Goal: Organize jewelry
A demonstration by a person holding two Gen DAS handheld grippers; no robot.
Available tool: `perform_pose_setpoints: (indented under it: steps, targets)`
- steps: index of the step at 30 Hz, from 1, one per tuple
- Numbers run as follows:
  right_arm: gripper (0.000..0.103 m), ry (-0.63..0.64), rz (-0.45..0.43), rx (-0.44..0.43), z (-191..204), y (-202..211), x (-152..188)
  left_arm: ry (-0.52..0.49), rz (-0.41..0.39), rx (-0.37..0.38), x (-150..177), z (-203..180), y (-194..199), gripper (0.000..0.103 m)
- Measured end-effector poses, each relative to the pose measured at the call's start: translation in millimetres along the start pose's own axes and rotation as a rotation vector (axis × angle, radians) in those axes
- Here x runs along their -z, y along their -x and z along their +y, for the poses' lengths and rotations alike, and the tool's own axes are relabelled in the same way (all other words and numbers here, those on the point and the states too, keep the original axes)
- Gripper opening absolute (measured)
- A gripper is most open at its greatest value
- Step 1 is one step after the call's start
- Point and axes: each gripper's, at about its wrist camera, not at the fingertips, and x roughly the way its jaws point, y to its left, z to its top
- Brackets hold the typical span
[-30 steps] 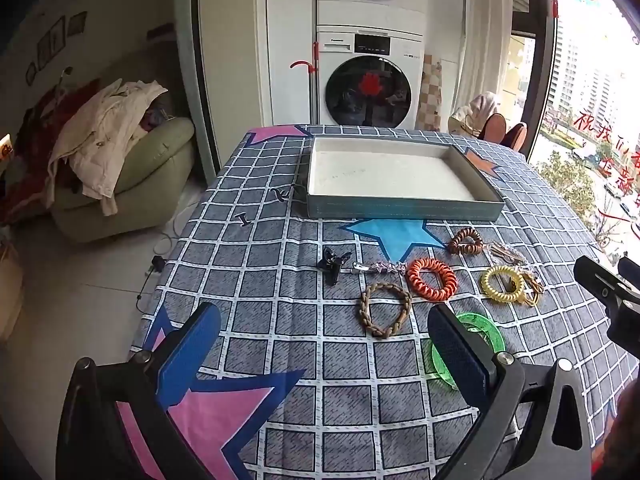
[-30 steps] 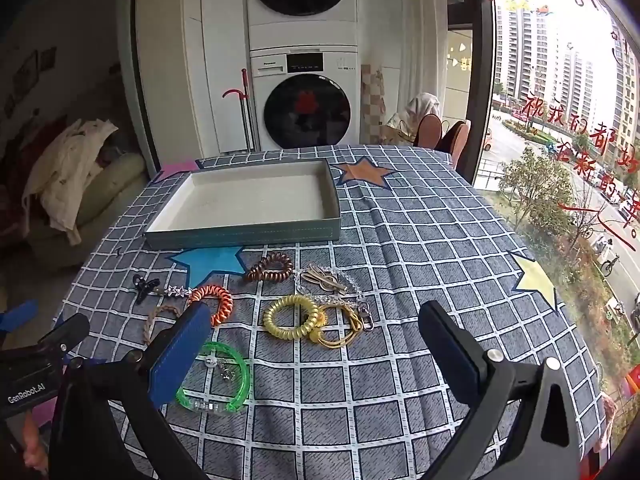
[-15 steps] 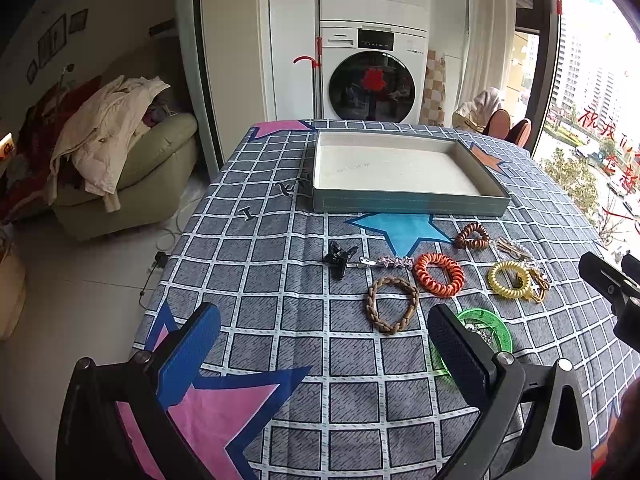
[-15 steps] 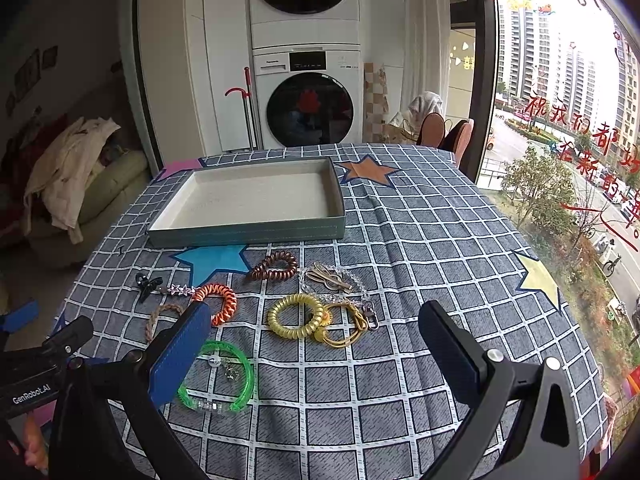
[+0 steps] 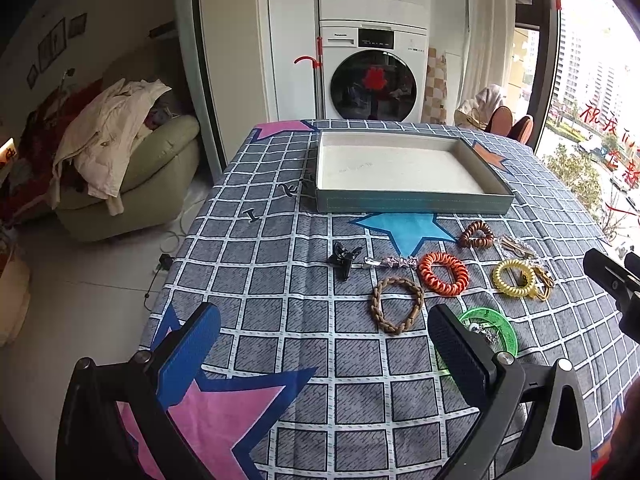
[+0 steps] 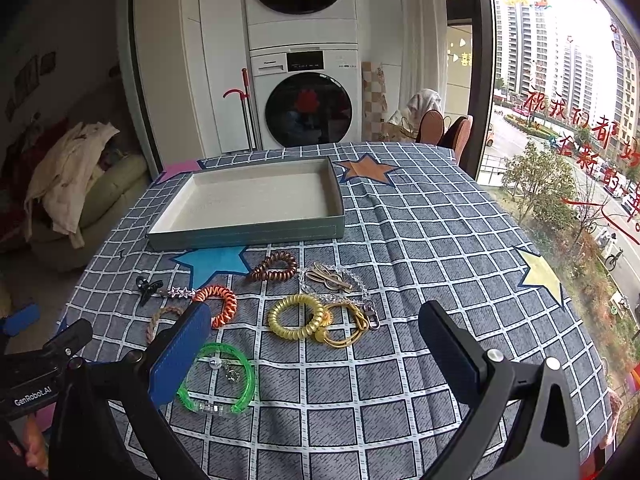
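Grippers [image 5: 324,344] [image 6: 316,344] spread above crosswise-strewn jewelry [image 6: 296,316]

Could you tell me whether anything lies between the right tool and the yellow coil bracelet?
Nothing visible does. The right tool is open above the cloth, and the yellow coil lies just ahead between its fingers' line, tangled only with a gold cord at its right.
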Motion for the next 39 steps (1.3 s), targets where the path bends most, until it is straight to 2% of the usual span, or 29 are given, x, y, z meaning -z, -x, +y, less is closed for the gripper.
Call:
perform_pose_setpoints:
  steps: [28, 39]
  targets:
    - [0.103, -0.003, -0.004, -0.003, -0.6, -1.7, -2.2, -0.016, -0.017, -0.024, -4.5, -2.5, -1.4, 0.103]
    - [0.103, -0.016, 0.002, -0.011, -2.9, -4.6, -3.8, -0.029, -0.007, -0.003, -6.1, -5.5, -3.8, 0.103]
